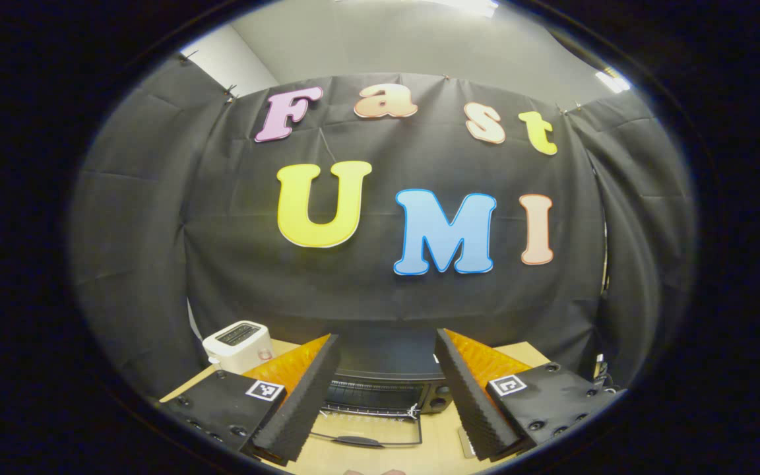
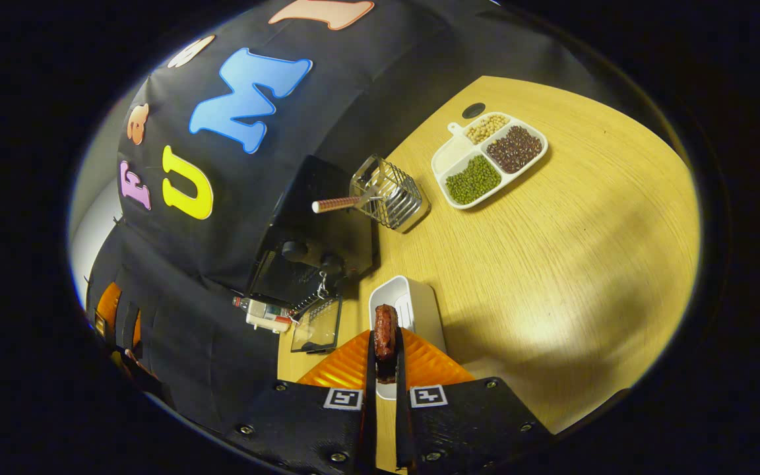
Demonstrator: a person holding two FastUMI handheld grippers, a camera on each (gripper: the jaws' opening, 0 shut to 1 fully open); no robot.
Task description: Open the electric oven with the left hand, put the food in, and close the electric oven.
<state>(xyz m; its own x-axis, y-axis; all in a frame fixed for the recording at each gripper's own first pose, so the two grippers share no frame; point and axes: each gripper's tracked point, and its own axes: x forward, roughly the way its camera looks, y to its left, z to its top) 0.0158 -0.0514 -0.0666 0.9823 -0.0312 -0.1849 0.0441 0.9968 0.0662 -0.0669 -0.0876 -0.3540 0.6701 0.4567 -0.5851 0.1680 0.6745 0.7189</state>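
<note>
The right tongs grip a piece of meat above a white tray on the counter. The left tongs stand open, empty, facing the oven, whose door lies folded down. A white toaster sits to the oven's left.

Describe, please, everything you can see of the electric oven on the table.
The black box-shaped electric oven stands on the wooden table against the booth's cloth wall. Its glass door hangs open, folded down flat, with a thin bar handle at its outer edge. Two round knobs sit beside the opening. A wire basket stands close beside it.
</note>
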